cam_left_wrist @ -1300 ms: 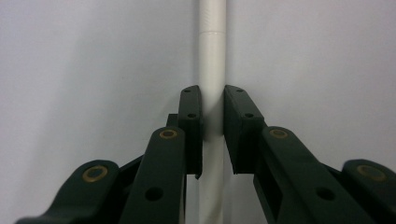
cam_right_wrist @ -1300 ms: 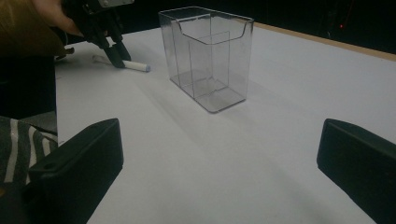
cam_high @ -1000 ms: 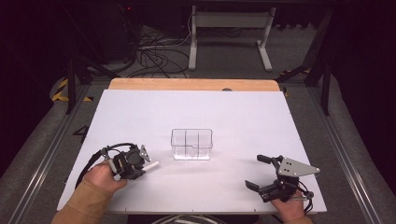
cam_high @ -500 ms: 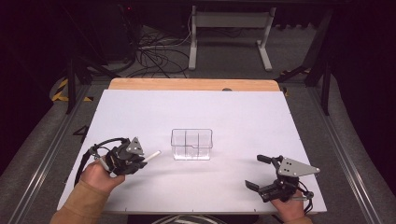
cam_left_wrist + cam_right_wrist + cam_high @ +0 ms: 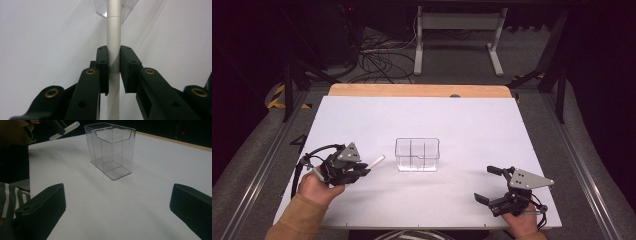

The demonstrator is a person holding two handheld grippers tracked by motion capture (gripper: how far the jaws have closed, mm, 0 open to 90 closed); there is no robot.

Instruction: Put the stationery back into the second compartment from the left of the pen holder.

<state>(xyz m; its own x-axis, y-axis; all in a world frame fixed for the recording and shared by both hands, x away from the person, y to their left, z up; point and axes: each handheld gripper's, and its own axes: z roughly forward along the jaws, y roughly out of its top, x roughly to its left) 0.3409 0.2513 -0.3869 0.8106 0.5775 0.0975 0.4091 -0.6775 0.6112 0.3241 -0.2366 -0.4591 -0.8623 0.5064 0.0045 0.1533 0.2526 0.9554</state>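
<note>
Left gripper (image 5: 362, 170) is clenched on a white marker pen (image 5: 113, 45): in the left gripper view both black pads press on the barrel about halfway along, and the pen runs straight out ahead of the jaws. In the high view its free end (image 5: 377, 160) points toward the clear plastic holder (image 5: 417, 154), which stands just beyond the tip, near but apart from it. The holder is upright on the white bench (image 5: 462, 125), open at the top and split into compartments by inner walls; nothing lies in it.

Right gripper (image 5: 490, 185) rests well off to the far side of the holder from the left gripper, with its jaws spread wide and nothing between them.

By my reading, the pen is picked up and being carried to the holder, and the drop is not yet made. The next move calls for lifting the tip above the rim, tilting the pen toward upright over one compartment, then lowering and releasing. The holder looks light, so a knock on its wall could tip or shove it.
</note>
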